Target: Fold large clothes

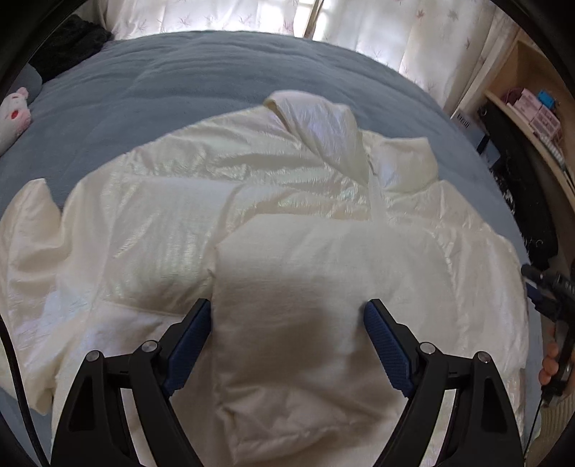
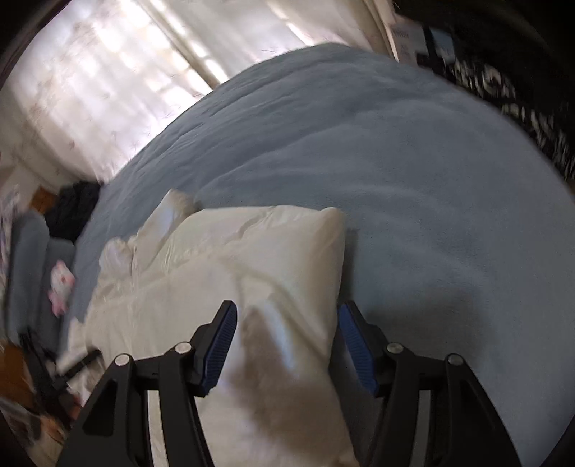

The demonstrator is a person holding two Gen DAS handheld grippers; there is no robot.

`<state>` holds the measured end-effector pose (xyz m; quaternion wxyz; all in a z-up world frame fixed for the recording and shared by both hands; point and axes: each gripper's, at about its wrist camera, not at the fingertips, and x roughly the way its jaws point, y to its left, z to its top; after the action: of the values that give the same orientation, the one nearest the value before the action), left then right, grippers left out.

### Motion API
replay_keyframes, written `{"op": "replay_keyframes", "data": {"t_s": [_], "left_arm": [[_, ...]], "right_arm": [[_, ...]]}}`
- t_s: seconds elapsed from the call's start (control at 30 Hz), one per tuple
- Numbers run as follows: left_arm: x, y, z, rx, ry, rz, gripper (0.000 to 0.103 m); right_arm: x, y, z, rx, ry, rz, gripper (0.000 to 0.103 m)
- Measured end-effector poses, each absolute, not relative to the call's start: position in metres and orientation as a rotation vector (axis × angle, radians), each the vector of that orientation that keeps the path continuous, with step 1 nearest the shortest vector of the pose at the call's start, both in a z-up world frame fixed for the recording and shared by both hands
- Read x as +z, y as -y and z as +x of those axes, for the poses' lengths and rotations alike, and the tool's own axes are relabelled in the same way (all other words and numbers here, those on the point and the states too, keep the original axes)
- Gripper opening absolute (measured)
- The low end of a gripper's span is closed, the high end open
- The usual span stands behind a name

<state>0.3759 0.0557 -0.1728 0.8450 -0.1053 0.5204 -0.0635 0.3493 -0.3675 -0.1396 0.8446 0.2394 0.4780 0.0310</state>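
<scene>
A cream-white puffer jacket [image 1: 222, 201] lies spread on the blue-grey bed cover [image 1: 179, 89], its collar [image 1: 323, 122] toward the window. One sleeve [image 1: 316, 273] is folded across the body. My left gripper [image 1: 287, 312] is open just above that sleeve, a blue pad on each side of it and neither one pinching the cloth. In the blurred right wrist view, my right gripper [image 2: 287, 319] hangs open over the jacket's right-hand sleeve [image 2: 287, 251] beside its outer edge. No cloth is pinched there either.
A pink and white plush toy [image 1: 14, 111] sits at the bed's left end near a dark bundle [image 1: 75, 39]. Curtains [image 1: 413, 32] hang behind the bed. Shelves with boxes [image 1: 535, 107] stand at the right. A hand [image 1: 549, 361] shows at the right edge.
</scene>
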Motion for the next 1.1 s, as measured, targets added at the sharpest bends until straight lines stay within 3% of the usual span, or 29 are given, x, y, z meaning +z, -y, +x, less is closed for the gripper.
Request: {"op": "replay_keyframes", "data": {"t_s": [0.03,0.1,0.17,0.2,0.23,0.33,0.4,0.43,0.5,0.53,0.7,0.77,0.87,0.9,0.97,1.1], "left_arm": [[-0.177,-0.054,0.379,-0.131,-1.112,-0.235,0.083],[-0.181,-0.054,0.39,-0.122,-1.129,-0.274,0.065],[-0.179,-0.055,0.398,-0.114,-1.129,-0.302,0.031],[-0.176,-0.054,0.4,-0.114,-1.114,-0.299,0.024],[-0.171,-0.052,0.402,-0.127,-1.084,-0.285,0.017],[-0.166,-0.044,0.404,-0.122,-0.996,-0.213,0.017],[-0.177,-0.038,0.407,-0.109,-0.994,-0.194,0.027],[-0.181,-0.037,0.408,-0.098,-1.006,-0.192,0.035],[-0.189,-0.037,0.41,-0.076,-1.025,-0.195,0.037],[-0.188,-0.037,0.409,-0.071,-1.021,-0.192,0.037],[-0.153,-0.039,0.389,-0.036,-0.935,-0.097,0.039],[-0.136,-0.045,0.376,-0.006,-0.875,-0.09,0.055],[-0.125,-0.05,0.358,-0.013,-0.857,-0.143,0.054],[-0.129,-0.045,0.356,-0.037,-0.89,-0.176,0.051],[-0.138,-0.037,0.352,-0.079,-0.94,-0.211,0.03],[-0.174,-0.003,0.349,-0.071,-1.027,-0.144,0.026]], "right_arm": [[-0.149,0.374,0.357,0.079,-1.019,0.57,0.06],[-0.166,0.383,0.37,0.097,-1.042,0.658,0.06],[-0.177,0.386,0.378,0.113,-1.05,0.704,0.06],[-0.181,0.385,0.381,0.132,-1.053,0.716,0.049],[-0.18,0.383,0.382,0.139,-1.042,0.699,0.027],[-0.149,0.367,0.374,0.148,-0.894,0.537,0.024],[-0.153,0.361,0.373,0.093,-0.878,0.476,0.024],[-0.168,0.36,0.377,0.036,-0.938,0.454,0.029],[-0.186,0.362,0.379,-0.03,-0.992,0.463,0.045],[-0.188,0.364,0.377,-0.045,-0.993,0.483,0.047],[-0.144,0.352,0.358,-0.154,-0.951,0.376,0.051],[-0.113,0.33,0.34,-0.14,-0.862,0.28,0.051],[-0.094,0.297,0.321,-0.025,-0.826,0.25,0.051],[-0.094,0.282,0.318,0.022,-0.839,0.25,0.051],[-0.105,0.238,0.317,0.12,-0.895,0.232,0.051],[-0.137,0.168,0.318,0.211,-0.971,0.131,0.051]]}}
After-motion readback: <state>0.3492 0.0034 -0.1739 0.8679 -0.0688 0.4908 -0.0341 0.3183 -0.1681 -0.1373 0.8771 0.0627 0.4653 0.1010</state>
